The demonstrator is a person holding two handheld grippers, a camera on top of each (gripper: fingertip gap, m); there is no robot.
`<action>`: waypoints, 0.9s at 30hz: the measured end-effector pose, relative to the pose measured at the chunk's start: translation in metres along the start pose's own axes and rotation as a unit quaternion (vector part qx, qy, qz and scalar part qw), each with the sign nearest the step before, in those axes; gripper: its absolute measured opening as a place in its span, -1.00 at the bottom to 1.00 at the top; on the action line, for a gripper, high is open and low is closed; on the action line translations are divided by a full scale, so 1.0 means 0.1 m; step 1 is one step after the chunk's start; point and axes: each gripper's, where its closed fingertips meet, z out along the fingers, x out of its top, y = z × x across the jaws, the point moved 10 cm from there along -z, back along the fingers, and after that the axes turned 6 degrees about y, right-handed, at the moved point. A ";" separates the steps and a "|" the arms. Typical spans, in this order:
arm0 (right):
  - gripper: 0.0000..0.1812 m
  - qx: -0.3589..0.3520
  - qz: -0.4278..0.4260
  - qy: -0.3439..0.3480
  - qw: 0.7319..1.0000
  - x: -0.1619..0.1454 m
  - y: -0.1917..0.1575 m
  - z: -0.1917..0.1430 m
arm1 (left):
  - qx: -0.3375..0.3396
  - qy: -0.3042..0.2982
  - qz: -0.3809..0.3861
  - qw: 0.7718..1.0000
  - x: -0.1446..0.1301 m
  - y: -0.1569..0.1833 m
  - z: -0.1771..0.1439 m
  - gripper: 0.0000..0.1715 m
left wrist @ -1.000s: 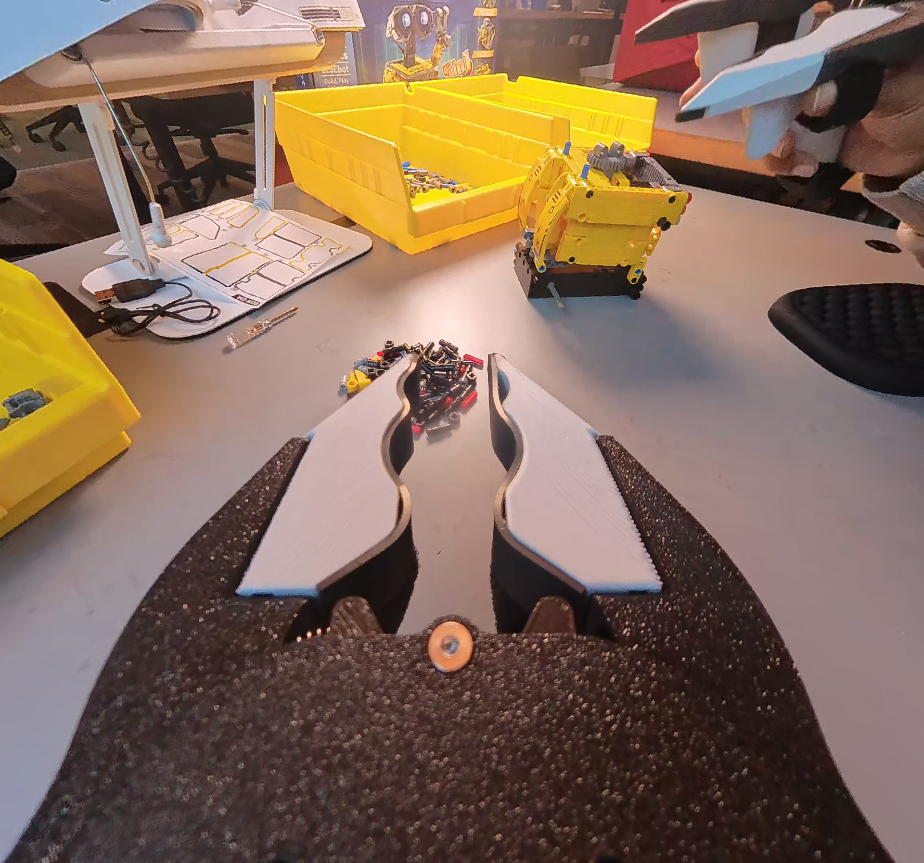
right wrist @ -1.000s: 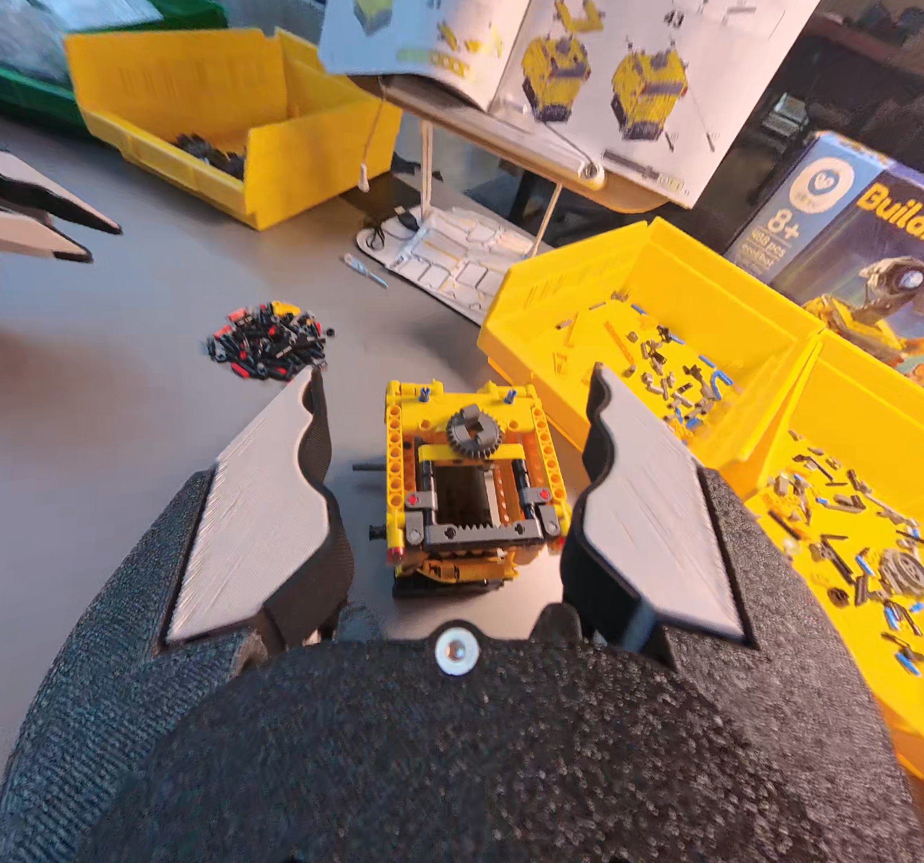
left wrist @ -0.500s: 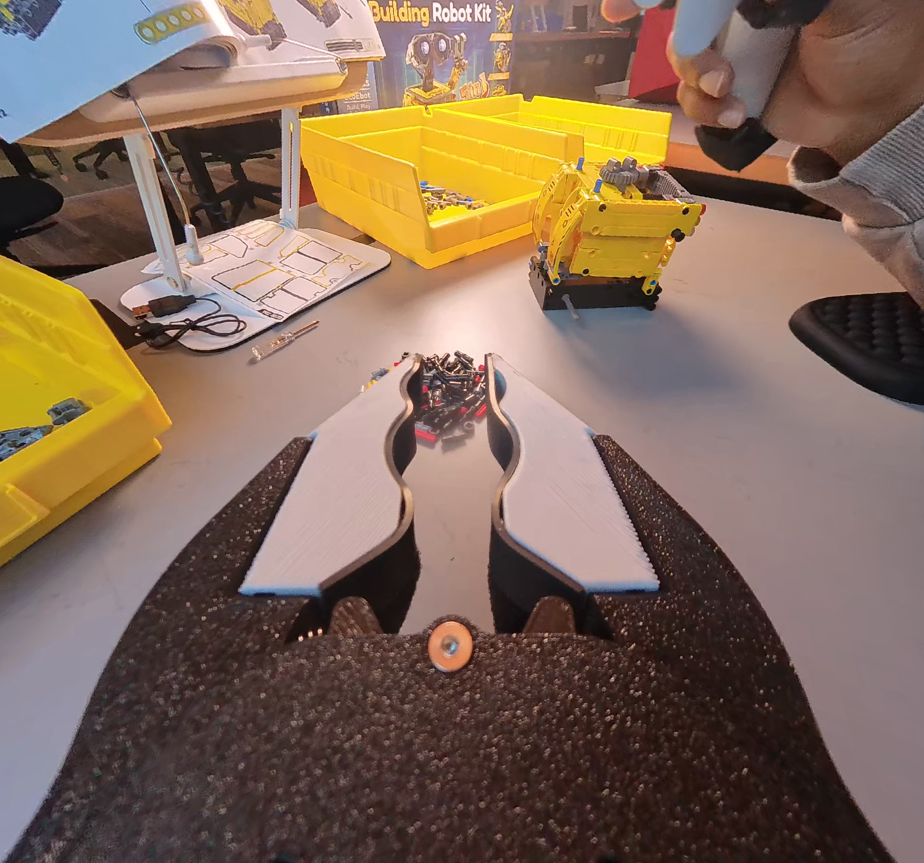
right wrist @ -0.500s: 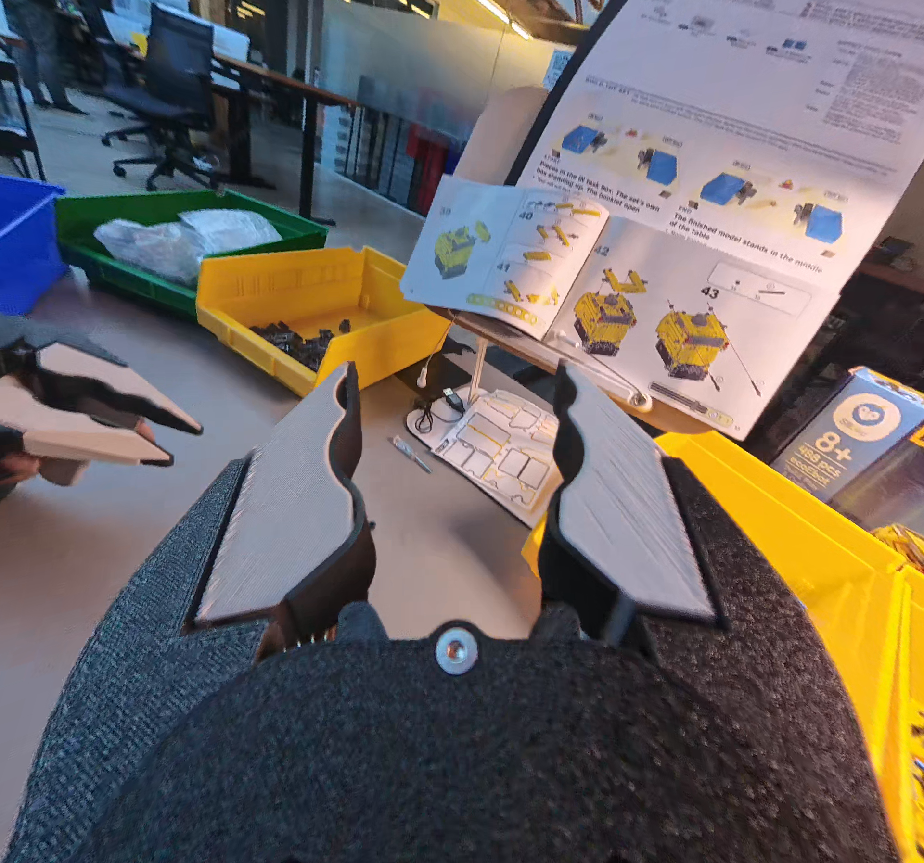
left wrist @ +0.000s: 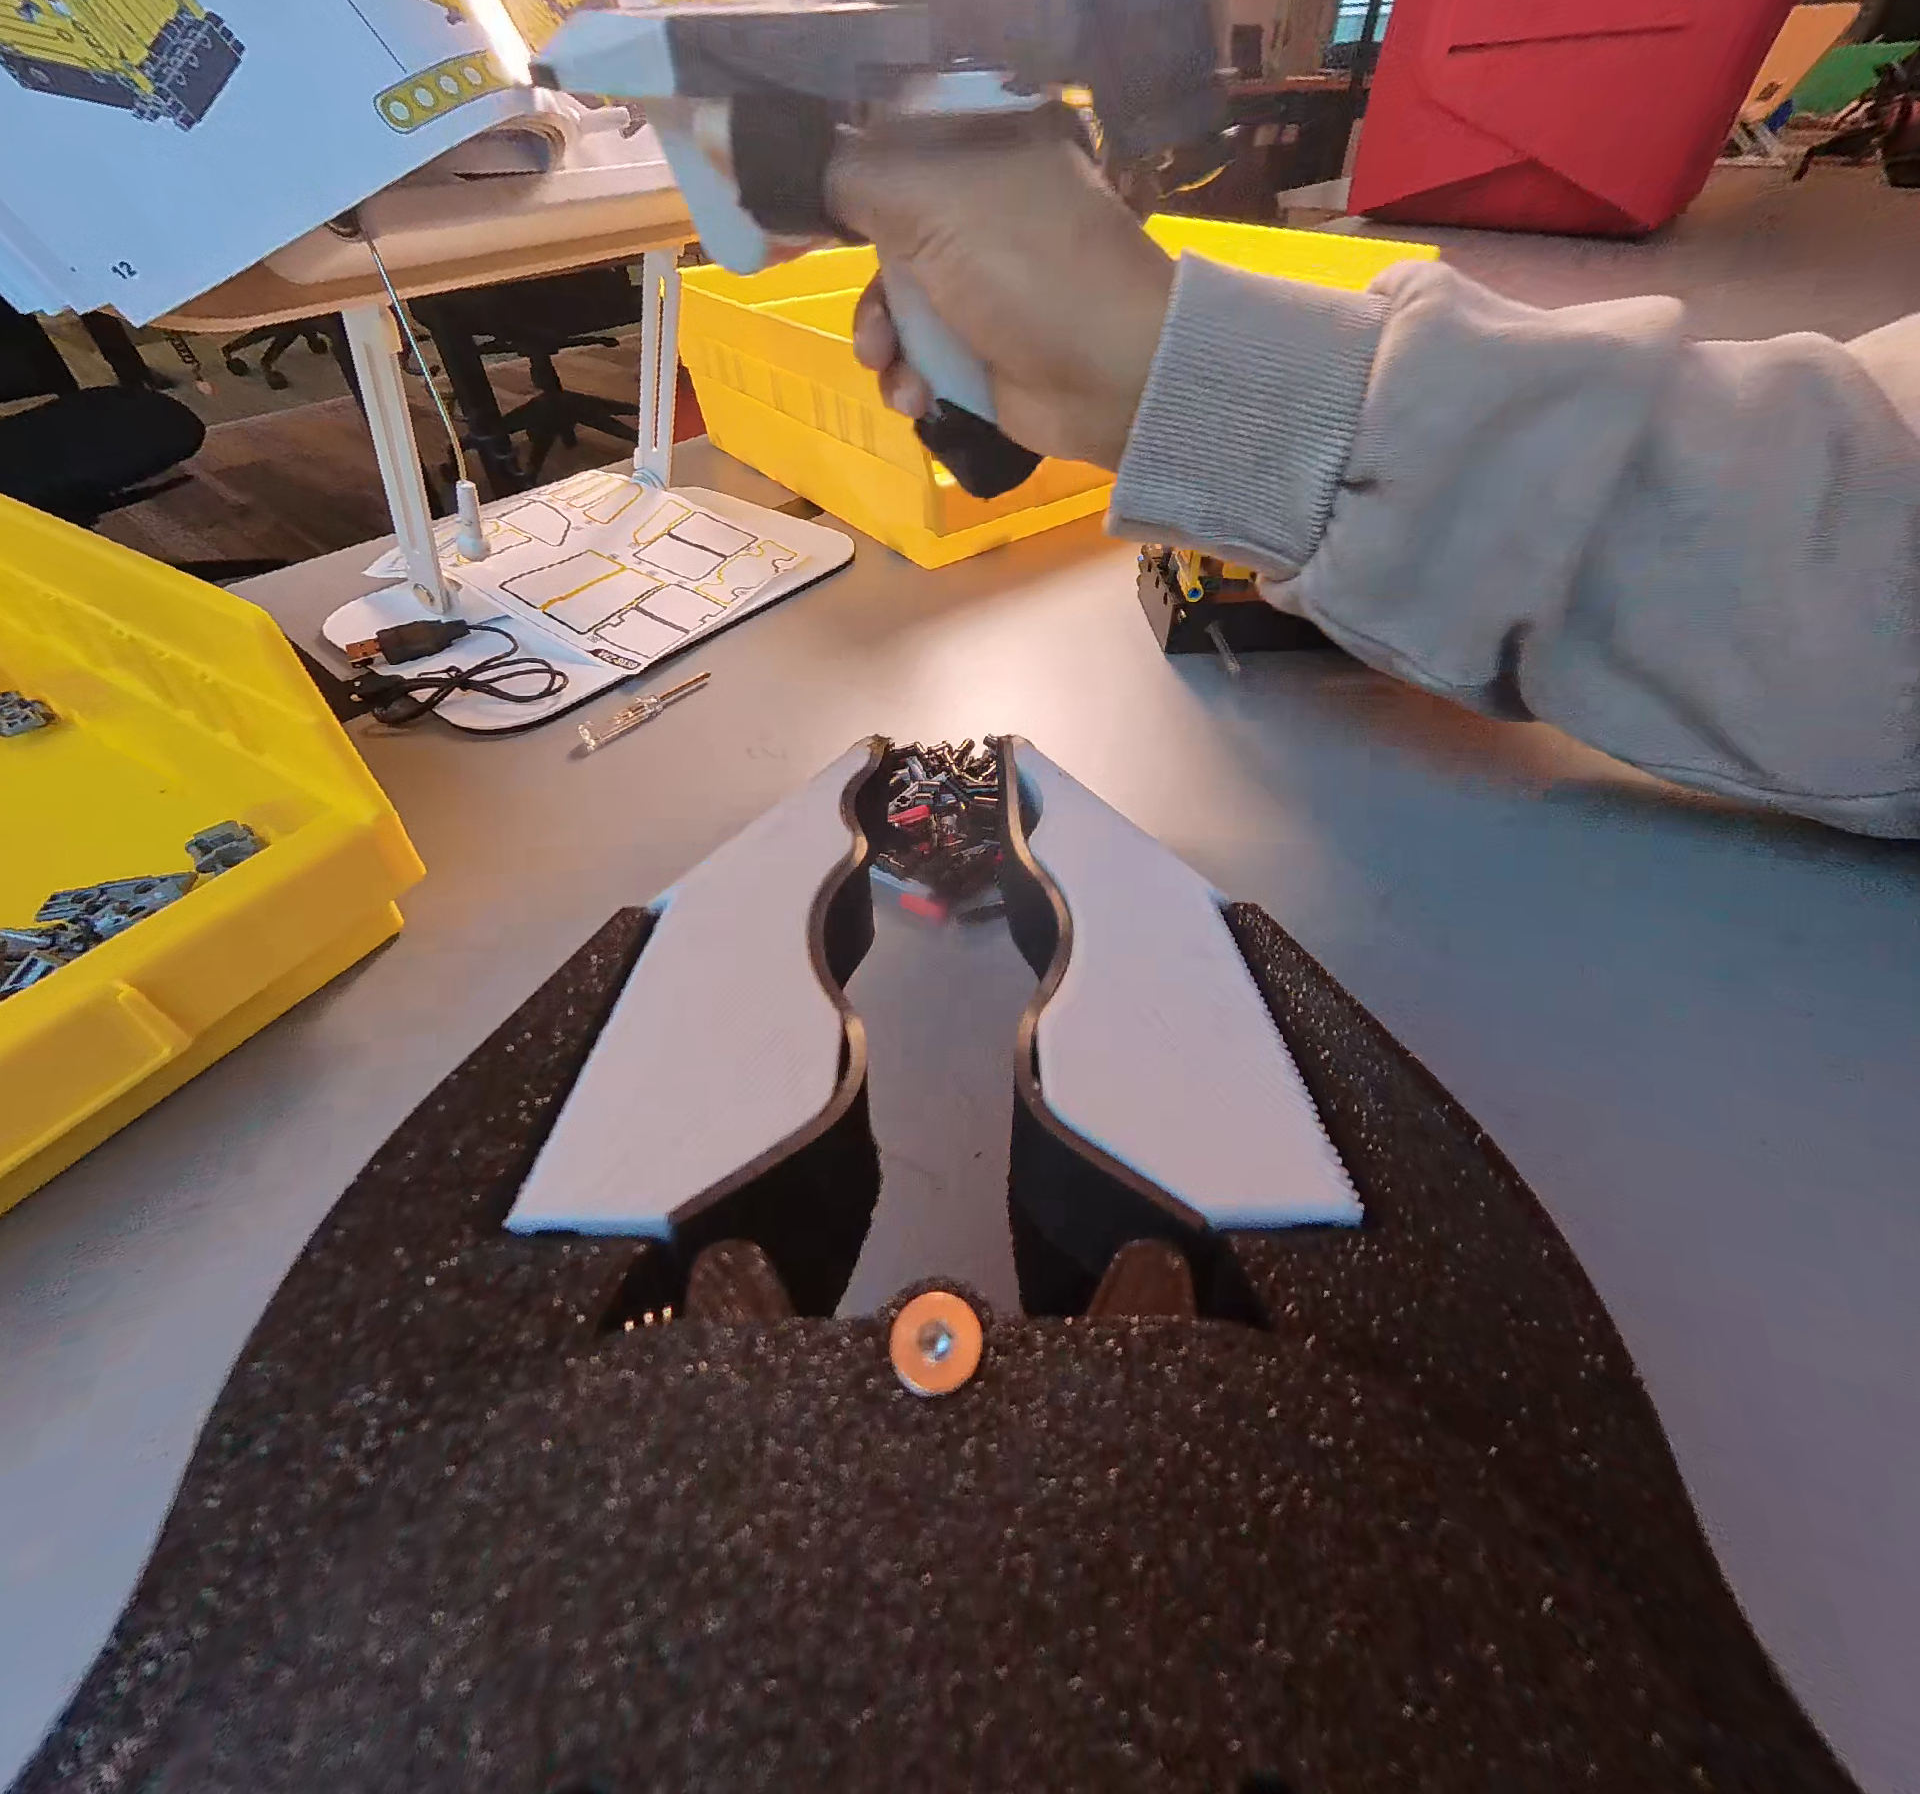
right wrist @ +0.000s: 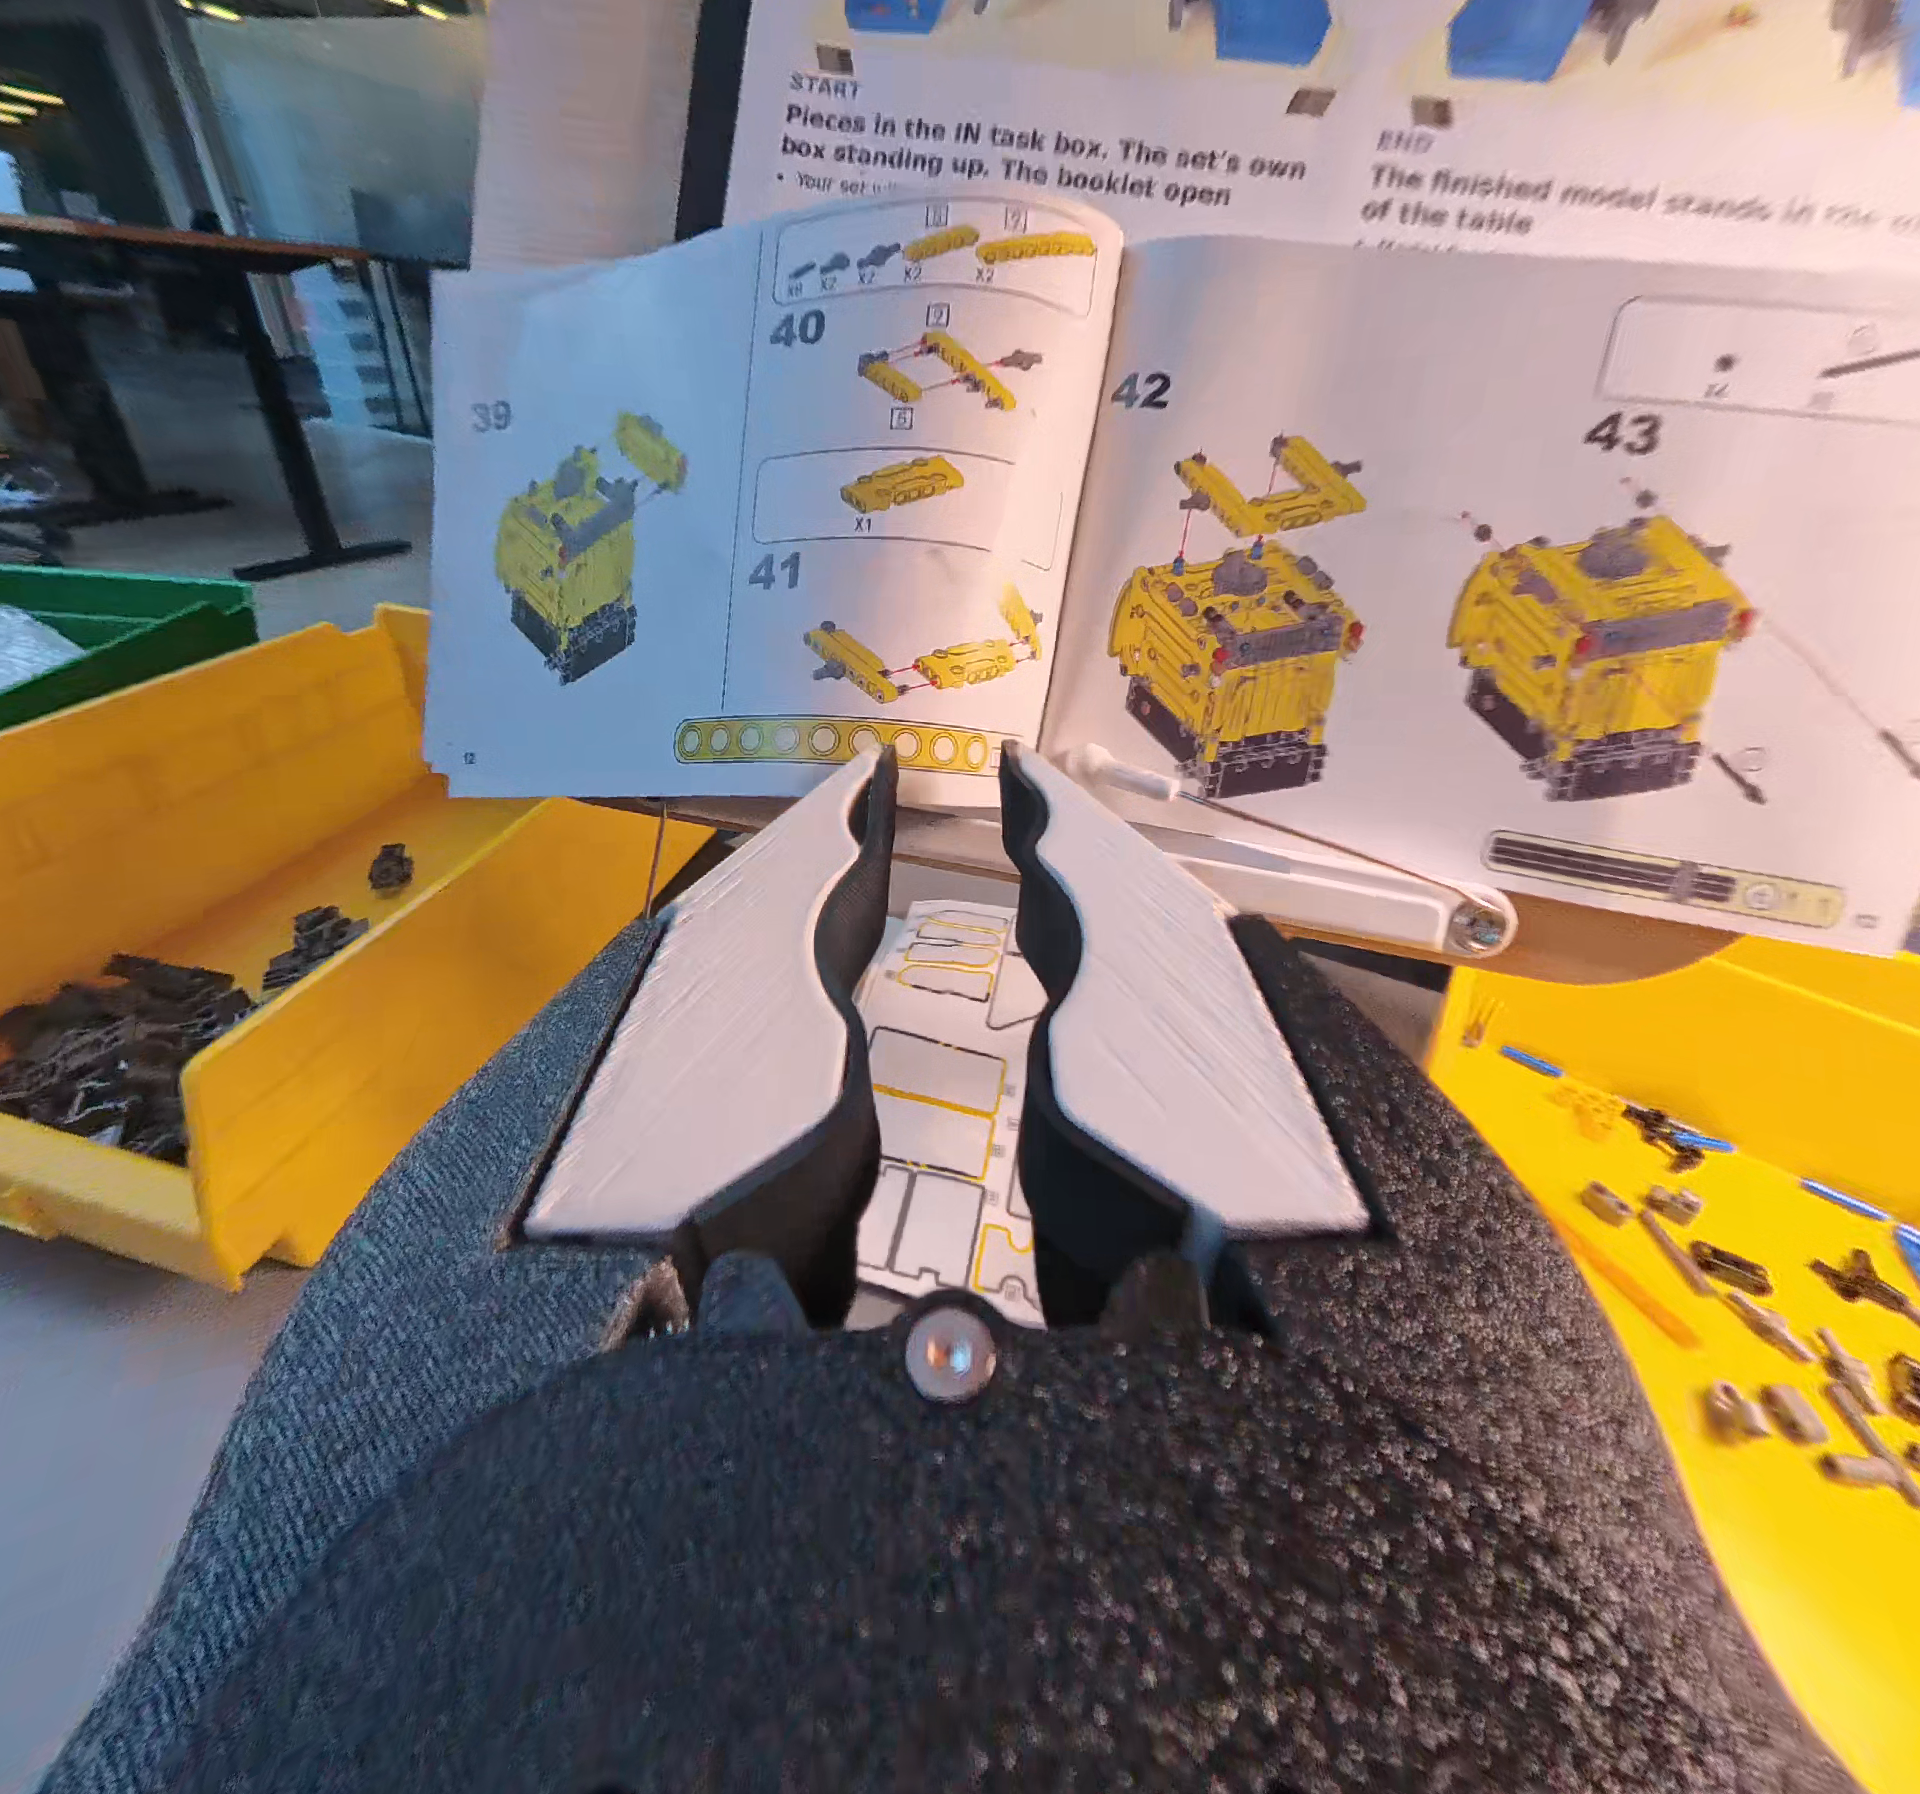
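My left gripper [left wrist: 940,747] sits low over the grey table [left wrist: 1455,1017], jaws narrowly open and empty. Its tips flank a pile of small black and red pins [left wrist: 935,809]. My right gripper [right wrist: 948,762] is raised and narrowly open, holding nothing. Its tips point at the bottom edge of the open instruction booklet [right wrist: 935,497] on a stand. In the left wrist view the right gripper [left wrist: 582,66] shows side-on, held by a hand [left wrist: 1018,290] in front of the booklet [left wrist: 260,30]. The sleeve [left wrist: 1558,518] hides most of the yellow brick model; only its black base [left wrist: 1195,601] shows.
A yellow bin [left wrist: 156,809] with dark parts stands at the left, also in the right wrist view [right wrist: 312,913]. Another yellow bin [right wrist: 1662,1069] holds small parts at the right. A sticker sheet [left wrist: 623,570], cable [left wrist: 447,664] and small screwdriver [left wrist: 644,705] lie under the stand.
The right gripper rose from above the yellow model and swung to face the booklet, its jaws narrowing. The left gripper moved forward until its tips flank the pin pile.
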 end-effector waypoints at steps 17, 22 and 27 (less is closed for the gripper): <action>-0.80 0.048 -0.036 -0.036 0.998 -0.06 -0.20 0.39 | 0.001 -0.008 -0.008 1.000 -0.04 -0.03 0.01 -0.78; -0.59 0.034 -0.077 -0.028 0.996 0.09 -0.16 0.33 | 0.001 -0.010 -0.008 1.000 -0.04 -0.03 0.01 -0.78; -0.39 0.062 -0.094 -0.096 0.989 0.23 -0.10 0.39 | -0.001 -0.011 -0.005 1.000 -0.03 -0.02 0.01 -0.78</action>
